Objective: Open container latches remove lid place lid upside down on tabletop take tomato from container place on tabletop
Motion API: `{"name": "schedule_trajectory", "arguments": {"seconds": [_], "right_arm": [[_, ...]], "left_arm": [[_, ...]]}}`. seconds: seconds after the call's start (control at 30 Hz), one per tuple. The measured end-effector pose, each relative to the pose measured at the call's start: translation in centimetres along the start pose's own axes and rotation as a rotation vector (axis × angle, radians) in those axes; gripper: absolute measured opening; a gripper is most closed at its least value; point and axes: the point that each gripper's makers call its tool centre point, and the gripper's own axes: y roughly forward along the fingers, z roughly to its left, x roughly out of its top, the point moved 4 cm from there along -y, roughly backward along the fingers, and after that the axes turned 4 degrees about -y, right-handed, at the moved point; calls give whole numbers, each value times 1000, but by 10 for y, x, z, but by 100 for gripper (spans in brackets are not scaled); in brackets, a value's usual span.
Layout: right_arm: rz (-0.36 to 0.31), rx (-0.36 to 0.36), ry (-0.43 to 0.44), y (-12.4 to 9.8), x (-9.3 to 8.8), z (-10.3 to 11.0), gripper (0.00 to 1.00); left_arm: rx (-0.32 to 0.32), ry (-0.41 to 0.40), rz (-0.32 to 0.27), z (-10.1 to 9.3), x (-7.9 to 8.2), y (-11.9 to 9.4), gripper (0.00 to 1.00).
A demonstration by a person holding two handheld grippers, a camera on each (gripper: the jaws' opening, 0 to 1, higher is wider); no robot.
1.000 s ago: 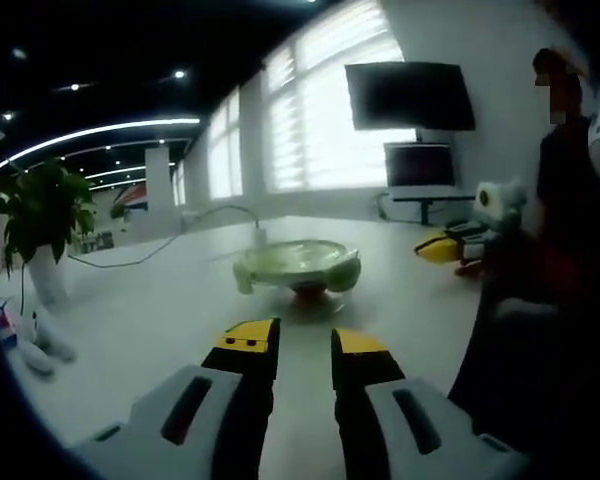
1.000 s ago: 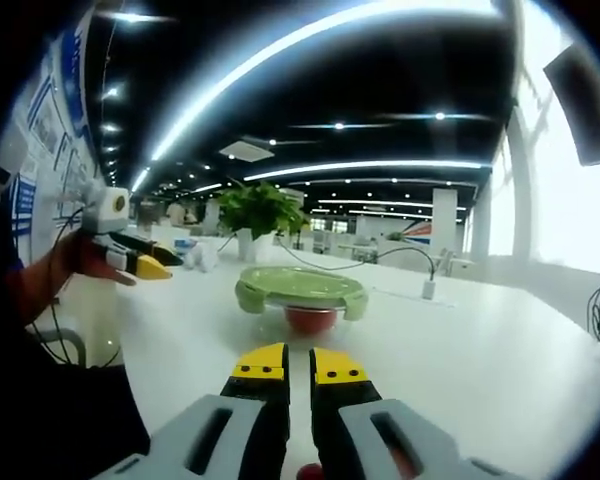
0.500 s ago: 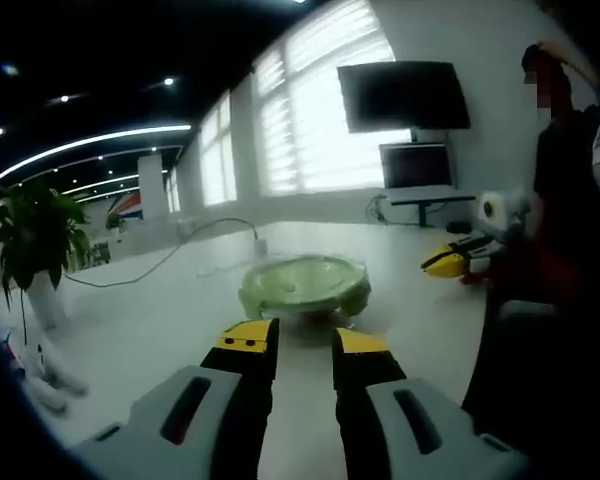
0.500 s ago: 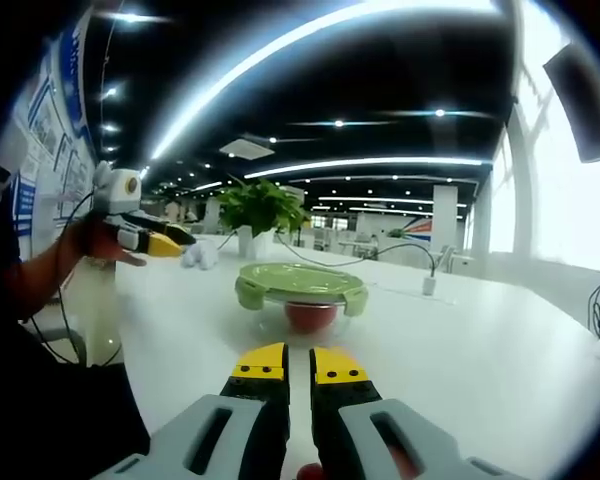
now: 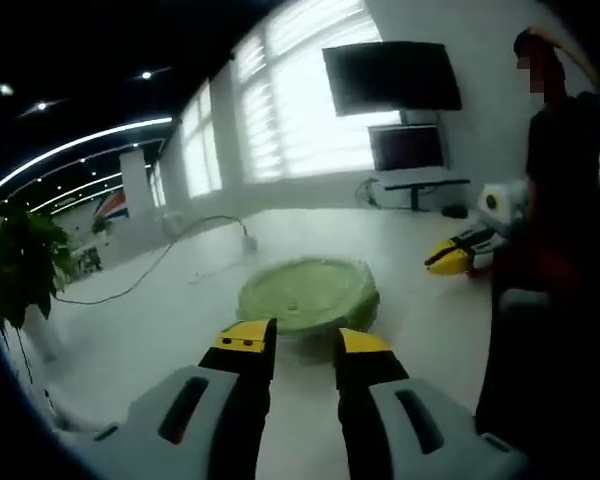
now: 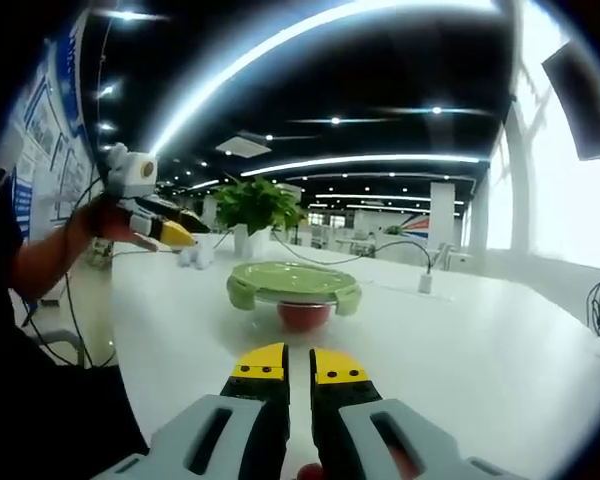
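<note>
A clear container with a green latched lid (image 5: 308, 295) sits on the white table (image 5: 140, 340), just beyond my left gripper (image 5: 302, 345), whose jaws stand a little apart with nothing between them. In the right gripper view the same container (image 6: 293, 283) is farther off, and a red tomato (image 6: 302, 315) shows through its clear wall. My right gripper (image 6: 300, 365) points at it from a distance, jaws close together and empty. The left gripper (image 6: 165, 230) is held in a hand above the table at the left. The right gripper (image 5: 452, 258) appears at the right.
A potted plant (image 6: 257, 205) stands behind the container. A cable with a plug (image 6: 425, 283) lies on the table (image 6: 480, 350) at the far right. Screens (image 5: 392, 78) hang on the wall. The person's dark-clothed body (image 5: 560, 300) is at the table's edge.
My left gripper has risen and come closer to the container, now looking down onto the lid. The right gripper view has hardly shifted; in it the left gripper has lifted.
</note>
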Motion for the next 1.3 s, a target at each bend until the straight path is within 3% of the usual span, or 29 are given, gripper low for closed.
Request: {"name": "schedule_trajectory", "arguments": {"seconds": [0.13, 0.33, 0.53, 0.8, 0.97, 1.17, 1.3], "right_arm": [[3, 8, -24, 4, -1, 5, 3], [29, 47, -17, 5, -5, 10, 3], [37, 58, -11, 8, -4, 10, 3], [11, 51, 5, 6, 2, 5, 3], [4, 47, -10, 5, 4, 2, 3], [-6, 55, -1, 9, 4, 0, 3], [-1, 59, 2, 10, 1, 0, 3]], "left_arm": [[-36, 74, 63, 3, 9, 22, 25], [-114, 90, 139, 11, 18, 49, 27], [-162, 83, 188, 15, 22, 62, 31], [-224, 110, 250, 18, 21, 78, 32], [-269, 147, 343, 24, 12, 89, 35], [-302, 192, 412, 32, 13, 107, 38], [-381, 192, 435, 24, 14, 113, 41]]}}
